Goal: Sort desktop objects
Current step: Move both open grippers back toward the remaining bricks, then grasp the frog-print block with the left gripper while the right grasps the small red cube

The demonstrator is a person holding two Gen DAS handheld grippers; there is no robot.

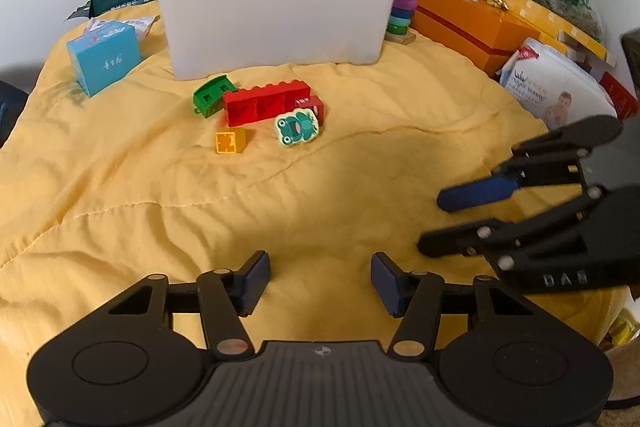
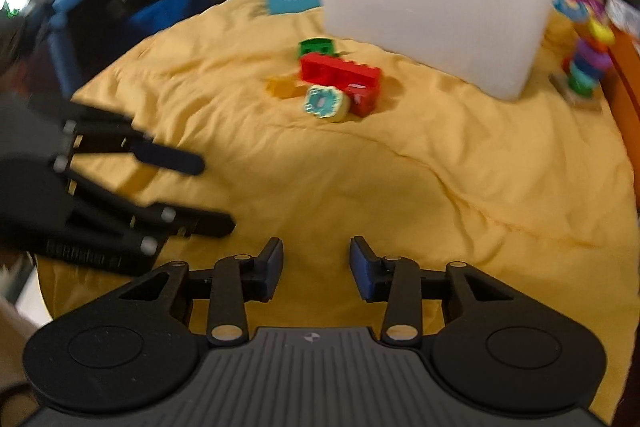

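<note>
— Well, spread widest: yellow quilt (image 1: 320,195), rumpled, covering the whole desktop. Next down: white plastic bin (image 1: 276,7), upright at the far side, resting on the quilt.

— And flanking the bin?

— Orange box (image 1: 460,23) to the right, ring-stacking toy (image 1: 402,7) squeezed between it and the bin. Blue carton (image 1: 105,57) to the left, tilted. Behind all that, snack bags and clutter, too jumbled to sort out.

— Toys to sort?

— Clustered just in front of the bin. Long red brick (image 1: 262,103) in the middle; green brick (image 1: 210,95) touching its left end; small red piece (image 1: 312,105) at its right end. Frog-faced piece (image 1: 297,127) leaning against the red ones, tilted. Yellow cube (image 1: 230,141) just apart on the near side. Open quilt between toys and grippers, unobstructed.

— Grippers?

— Left gripper (image 1: 318,281) low over the near quilt, pads spread wide, empty. Right gripper (image 2: 316,265) likewise parted, somewhat narrower, gripping nothing. Side by side, both well short of the toys; right wrist view blurred.
</note>
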